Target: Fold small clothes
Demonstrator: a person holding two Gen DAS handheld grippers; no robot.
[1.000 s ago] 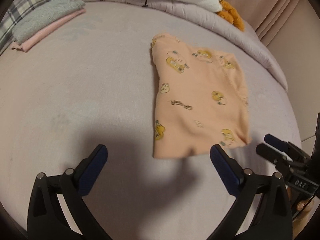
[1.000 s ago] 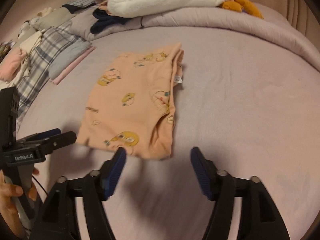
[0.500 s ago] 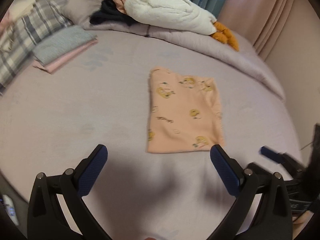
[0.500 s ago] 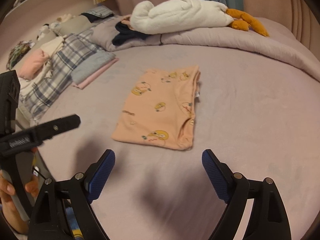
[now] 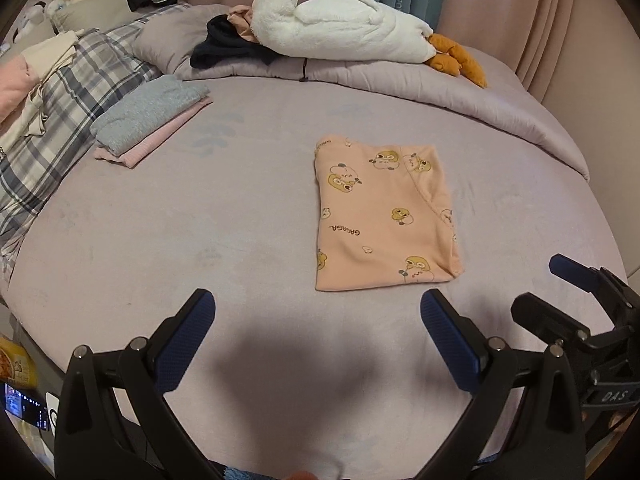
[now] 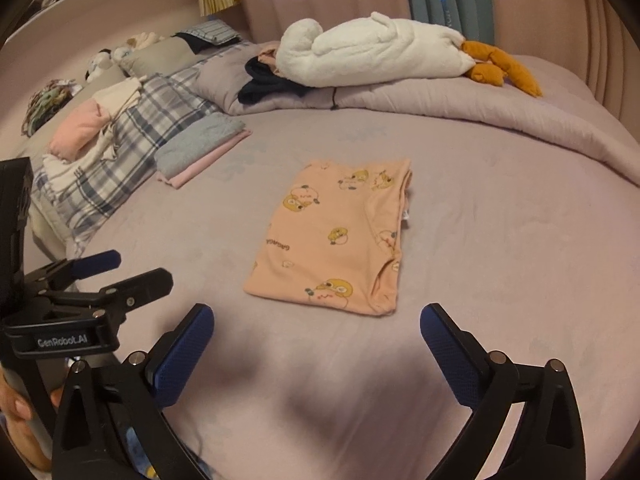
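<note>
A peach garment with yellow cartoon prints (image 5: 384, 216) (image 6: 336, 240) lies folded into a rectangle, flat in the middle of the mauve bed (image 5: 200, 240). My left gripper (image 5: 316, 308) hangs open above the bed, short of the garment's near edge, with nothing between its blue pads. My right gripper (image 6: 316, 318) is likewise held back from the garment's near edge; its jaws are opening wide and are empty. Each gripper shows in the other's view: the right gripper (image 5: 544, 288) at the right edge, the left gripper (image 6: 132, 270) at the left with a hand on its handle.
A folded stack, grey cloth over pink (image 5: 152, 120) (image 6: 200, 148), sits at the far left. Beside it lie a plaid blanket (image 5: 80, 92) and loose clothes. A white plush goose (image 5: 340, 28), a dark garment (image 5: 224, 44) and a rolled duvet (image 5: 480, 96) line the back.
Both grippers have drawn back and risen away from the garment, which now looks smaller and farther off. The right jaws have spread wider. The garment has stayed folded in place.
</note>
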